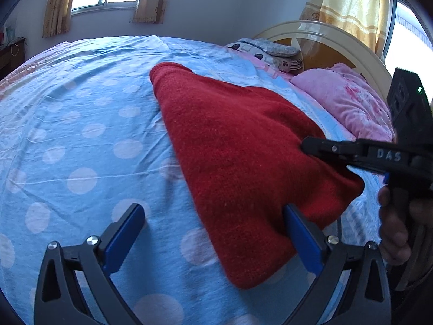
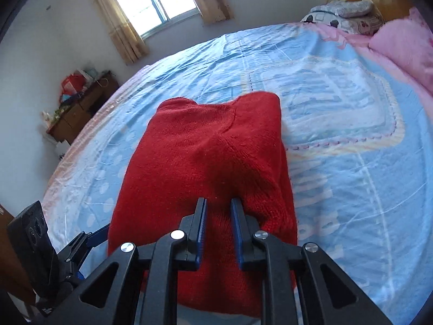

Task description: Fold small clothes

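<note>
one red sweater (image 1: 243, 162) lies folded mid-frame on the blue spotted sheet (image 1: 81, 135). my left gripper (image 1: 213, 233) is spread wide, holding nothing (one finger touches the sweater's edge). my right gripper (image 2: 218, 230) has a small gap, pads off the wool.

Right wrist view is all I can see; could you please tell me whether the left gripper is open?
Observer: Yes, the left gripper stands wide open, pinching nothing.
Operator: Where does it sit against the sweater?
Observer: One finger overlaps the sweater at its edge; the other is over bare sheet.
Operator: Is a hand visible?
Observer: Yes, a hand grips the handle of the right gripper.
</note>
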The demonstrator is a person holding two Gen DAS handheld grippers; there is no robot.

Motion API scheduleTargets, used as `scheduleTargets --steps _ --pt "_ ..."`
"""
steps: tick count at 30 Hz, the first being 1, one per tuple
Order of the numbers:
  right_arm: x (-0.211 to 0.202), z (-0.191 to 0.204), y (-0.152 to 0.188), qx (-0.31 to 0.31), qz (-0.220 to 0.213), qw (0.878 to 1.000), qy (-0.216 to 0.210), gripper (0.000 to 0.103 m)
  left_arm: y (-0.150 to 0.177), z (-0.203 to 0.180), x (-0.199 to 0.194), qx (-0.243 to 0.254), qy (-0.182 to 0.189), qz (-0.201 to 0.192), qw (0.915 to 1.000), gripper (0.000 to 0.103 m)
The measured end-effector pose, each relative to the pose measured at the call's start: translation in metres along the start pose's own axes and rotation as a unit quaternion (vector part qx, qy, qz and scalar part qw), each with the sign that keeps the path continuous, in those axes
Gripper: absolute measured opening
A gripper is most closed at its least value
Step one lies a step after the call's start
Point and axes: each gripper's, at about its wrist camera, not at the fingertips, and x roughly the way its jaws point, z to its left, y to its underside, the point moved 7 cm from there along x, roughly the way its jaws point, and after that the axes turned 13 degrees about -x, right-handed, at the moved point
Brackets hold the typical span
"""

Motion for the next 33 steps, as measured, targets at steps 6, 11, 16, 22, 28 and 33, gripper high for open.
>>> scheduleTargets --steps 6,11,16,22,28,33 --pt "-0.008 0.024 -0.040 -0.054 -0.017 0.998 0.017 0.024 0.001 -0.001 0.000 -0.002 0.002 -0.001 1.0000 0.103" --pt "0.035 0.020 -0.039 -0.064 0.039 0.997 0.037 0.026 0.000 0.001 -0.001 -0.002 0.003 -0.001 1.0000 0.103" --pt "0.045 0.014 -0.026 -0.057 0.019 0.998 0.008 0.026 0.000 0.001 -0.001 -0.002 0.001 -0.001 1.0000 0.103" --pt "0.042 0.010 -0.021 -0.060 0.003 0.998 -0.014 0.026 -0.007 0.001 -0.006 -0.009 -0.009 -0.001 0.9999 0.103" --pt "0.040 0.019 -0.020 -0.099 -0.012 0.995 -0.005 0.026 -0.032 0.000 -0.013 -0.009 -0.007 -0.035 0.9993 0.103" --pt "0.013 0.004 -0.026 -0.062 -0.044 0.996 -0.037 0.029 -0.035 0.012 0.010 -0.042 0.022 0.006 0.9988 0.103"
